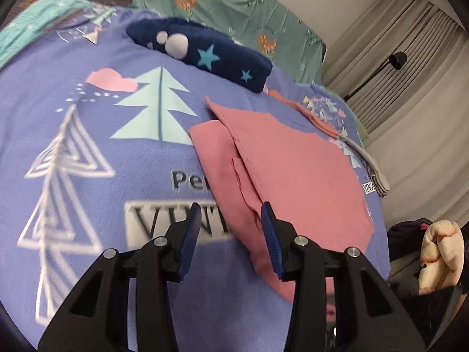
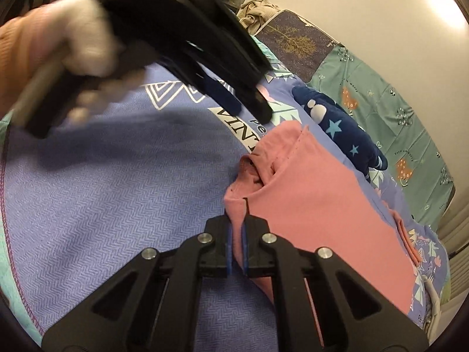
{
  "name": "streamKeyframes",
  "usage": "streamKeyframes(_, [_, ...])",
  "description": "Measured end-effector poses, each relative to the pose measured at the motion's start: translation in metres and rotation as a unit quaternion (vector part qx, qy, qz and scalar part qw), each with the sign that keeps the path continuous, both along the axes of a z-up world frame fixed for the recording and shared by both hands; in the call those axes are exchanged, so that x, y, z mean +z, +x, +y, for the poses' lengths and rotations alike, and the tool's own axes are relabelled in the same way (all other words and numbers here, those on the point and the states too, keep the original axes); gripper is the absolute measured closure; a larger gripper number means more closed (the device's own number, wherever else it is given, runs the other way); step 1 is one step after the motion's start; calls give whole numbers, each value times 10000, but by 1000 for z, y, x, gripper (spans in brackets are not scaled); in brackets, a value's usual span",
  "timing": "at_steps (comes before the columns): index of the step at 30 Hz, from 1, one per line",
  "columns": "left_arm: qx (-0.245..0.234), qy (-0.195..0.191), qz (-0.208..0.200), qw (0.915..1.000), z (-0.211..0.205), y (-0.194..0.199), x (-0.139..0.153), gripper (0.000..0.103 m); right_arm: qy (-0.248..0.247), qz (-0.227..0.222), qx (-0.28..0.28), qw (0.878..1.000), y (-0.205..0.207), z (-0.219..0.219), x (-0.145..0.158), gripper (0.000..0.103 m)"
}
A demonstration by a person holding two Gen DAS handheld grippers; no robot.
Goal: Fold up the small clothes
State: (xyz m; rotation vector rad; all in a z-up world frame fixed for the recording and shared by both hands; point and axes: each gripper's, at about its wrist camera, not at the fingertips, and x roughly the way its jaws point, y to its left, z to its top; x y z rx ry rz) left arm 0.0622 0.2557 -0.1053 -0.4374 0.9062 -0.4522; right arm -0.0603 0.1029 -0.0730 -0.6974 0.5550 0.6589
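A pink garment (image 1: 293, 170) lies partly folded on a purple printed blanket (image 1: 88, 146). In the left wrist view my left gripper (image 1: 231, 214) hovers open just over the garment's near left edge, and its blue pads press on nothing. In the right wrist view my right gripper (image 2: 238, 228) is shut on the near corner of the pink garment (image 2: 316, 193), with cloth pinched between its pads. The left gripper (image 2: 249, 108) shows there too, blurred, above the blanket (image 2: 102, 190) beyond the garment. A gloved hand (image 2: 85, 38) holds it.
A navy star-patterned fleece piece (image 1: 205, 52) lies beyond the pink garment. A salmon folded cloth (image 1: 307, 111) and grey socks (image 1: 378, 176) sit at the blanket's right edge. Behind them are a teal heart-print sheet (image 1: 234, 3), curtains (image 1: 410, 44) and a black stand (image 1: 395, 58).
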Motion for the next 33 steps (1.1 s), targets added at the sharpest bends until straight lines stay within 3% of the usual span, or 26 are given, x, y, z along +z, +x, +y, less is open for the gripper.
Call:
streamKeyframes(5, [183,-562,205,9980,3,58,-21,62,10,37,-34,10000,2,1,-1,98])
streamKeyframes(6, [322,-691,189,9969,6,69,-24,68,19,66,-47,10000,2,2,-1,98])
streamKeyframes(7, [451,-710,184,9963,9,74,-24,100,30,88,-57,9999,4,2,-1,98])
streamKeyframes(10, [531,-952,-66,9940,12,77,-11,99,110,165,-75,9998,6,2,1,98])
streamKeyframes(13, [479,-305,-336,9978,3,71,-2,99,379,170,-81,9991,6,-2,12,98])
streamKeyframes(15, [475,-125,-175,9986,1,75,-13,98,425,356,-85,9984,10,-2,10,98])
streamKeyframes(18, [661,-567,-15,9962,16,76,-26,94,170,667,-134,9975,18,6,-9,98])
streamKeyframes(21, [1020,-416,-142,9938,31,73,-20,94,200,618,-65,9979,15,6,-8,95])
streamKeyframes(24, [1051,-493,-210,9930,37,70,-15,94,252,717,-54,9971,18,4,-9,93])
streamKeyframes(25, [999,-517,-201,9934,38,67,-14,91,246,717,-50,9971,19,4,-10,93])
streamKeyframes(27, [821,-570,-165,9949,34,63,-13,76,216,690,-43,9974,18,5,-11,92])
streamKeyframes(28, [721,-578,-149,9956,30,62,-14,63,193,665,-44,9976,18,6,-12,92])
streamKeyframes(29, [575,-550,-144,9967,25,62,-15,61,187,661,-42,9976,20,6,-12,92])
streamKeyframes(31, [415,-143,-131,9989,8,63,-21,64,190,669,-47,9976,20,6,-13,92])
streamKeyframes(33, [531,146,-121,9984,4,66,-24,78,183,664,-50,9976,20,6,-14,92])
